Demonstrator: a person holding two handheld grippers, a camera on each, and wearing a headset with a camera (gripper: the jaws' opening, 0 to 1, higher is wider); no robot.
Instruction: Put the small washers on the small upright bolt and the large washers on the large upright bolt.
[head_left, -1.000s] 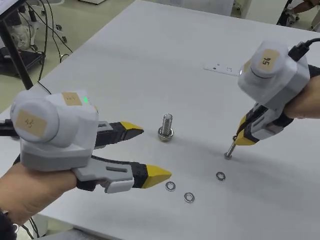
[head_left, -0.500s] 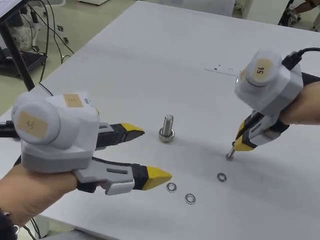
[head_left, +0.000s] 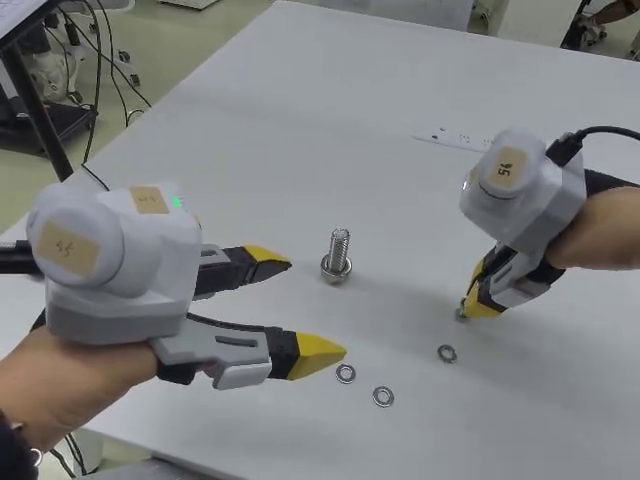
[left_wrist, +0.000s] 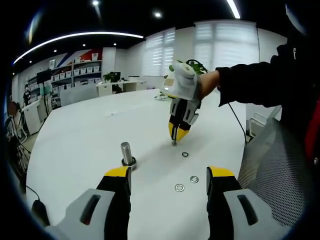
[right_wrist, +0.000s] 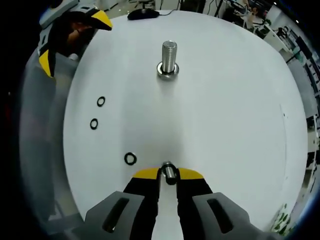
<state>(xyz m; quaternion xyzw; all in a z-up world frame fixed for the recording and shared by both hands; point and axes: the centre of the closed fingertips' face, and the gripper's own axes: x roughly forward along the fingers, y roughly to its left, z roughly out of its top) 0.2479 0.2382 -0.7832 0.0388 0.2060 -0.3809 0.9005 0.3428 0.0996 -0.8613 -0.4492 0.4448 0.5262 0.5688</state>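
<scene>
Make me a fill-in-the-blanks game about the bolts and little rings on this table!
The right gripper is ____ on the small bolt.
The left gripper is ____.
____ loose washers lie on the table.
Missing words: shut, open, three.

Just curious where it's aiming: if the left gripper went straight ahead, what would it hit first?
Probably the large bolt, just beyond one jaw of the left gripper; depth is unclear.
</scene>
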